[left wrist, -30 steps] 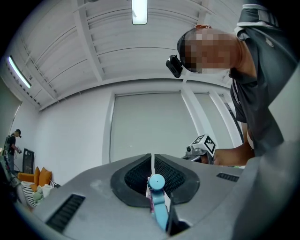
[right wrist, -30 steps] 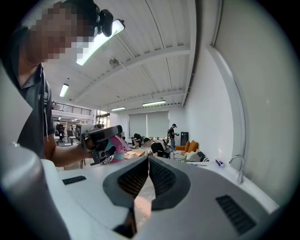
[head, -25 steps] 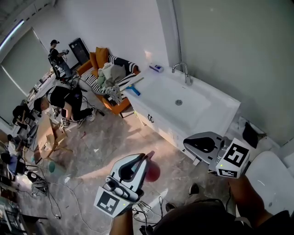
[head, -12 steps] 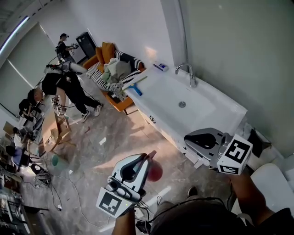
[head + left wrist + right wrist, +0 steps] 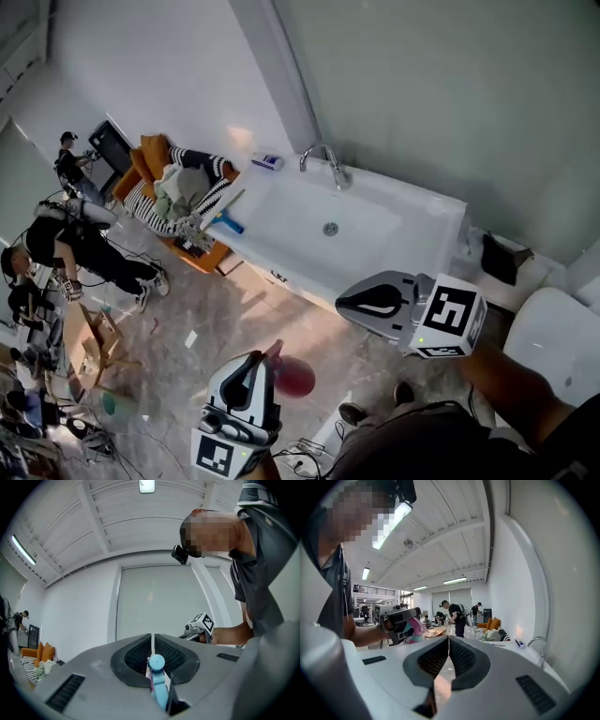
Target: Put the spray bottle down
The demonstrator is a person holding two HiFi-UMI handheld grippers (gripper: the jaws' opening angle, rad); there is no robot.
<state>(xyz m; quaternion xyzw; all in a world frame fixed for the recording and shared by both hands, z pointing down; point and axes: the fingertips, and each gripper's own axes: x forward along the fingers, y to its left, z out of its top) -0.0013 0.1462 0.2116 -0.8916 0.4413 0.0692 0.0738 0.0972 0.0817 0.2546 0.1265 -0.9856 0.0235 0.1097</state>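
Both my grippers drifted left in head view since earlier, tub (image 5: 394, 234) now nearer centre | left gripper (image 5: 270, 352) clenched on spray bottle (image 5: 293, 377), held above floor | right gripper (image 5: 345, 304) closed, empty | step: carrying; next: pick surface, lower, release | bottle body hidden in left gripper view, drop spot unclear
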